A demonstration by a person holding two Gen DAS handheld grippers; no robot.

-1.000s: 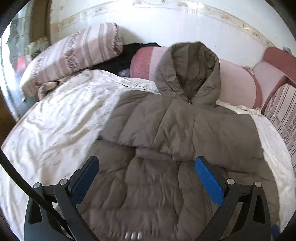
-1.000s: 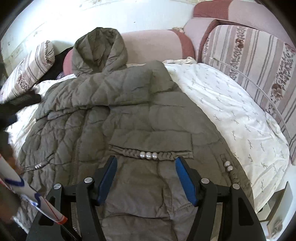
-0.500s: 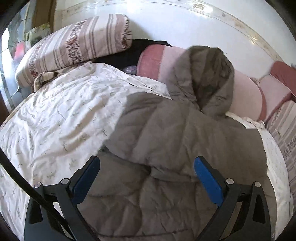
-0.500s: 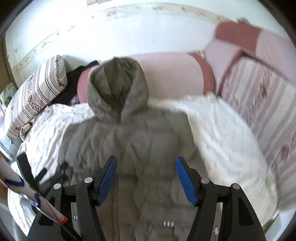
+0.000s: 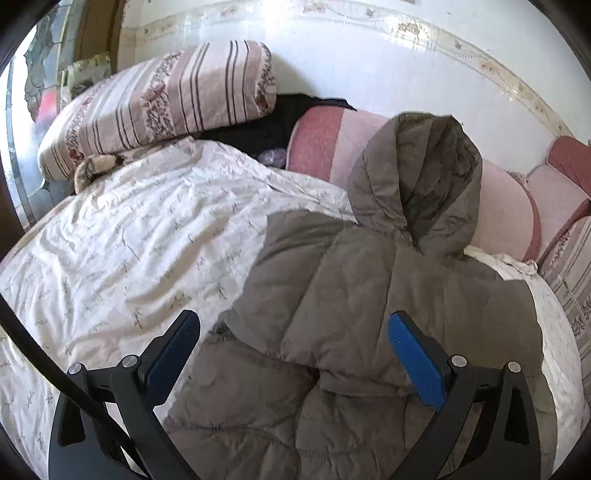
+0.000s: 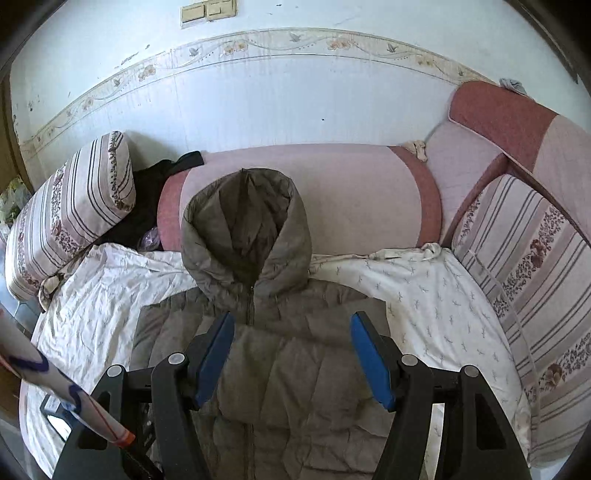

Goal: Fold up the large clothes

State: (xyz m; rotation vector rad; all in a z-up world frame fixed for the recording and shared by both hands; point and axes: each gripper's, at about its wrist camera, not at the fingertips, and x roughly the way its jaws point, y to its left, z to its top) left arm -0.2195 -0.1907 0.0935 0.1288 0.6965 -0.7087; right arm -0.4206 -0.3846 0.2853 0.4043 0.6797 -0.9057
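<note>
Olive puffer jacket (image 6: 280,369) sprawls across bed sheet (image 5: 140,236), sleeves folded in. Your left gripper (image 5: 295,354) and right gripper (image 6: 293,354) gape empty. Bulky, springy, slippery; pinch hem corners.

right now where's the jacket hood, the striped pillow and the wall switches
jacket hood (image 6: 245,236): right wrist view, on the dark inner lining of the upright hood.
striped pillow (image 5: 166,107): left wrist view, on the middle of its striped face.
wall switches (image 6: 208,13): right wrist view, on the beige plates at the top.
</note>
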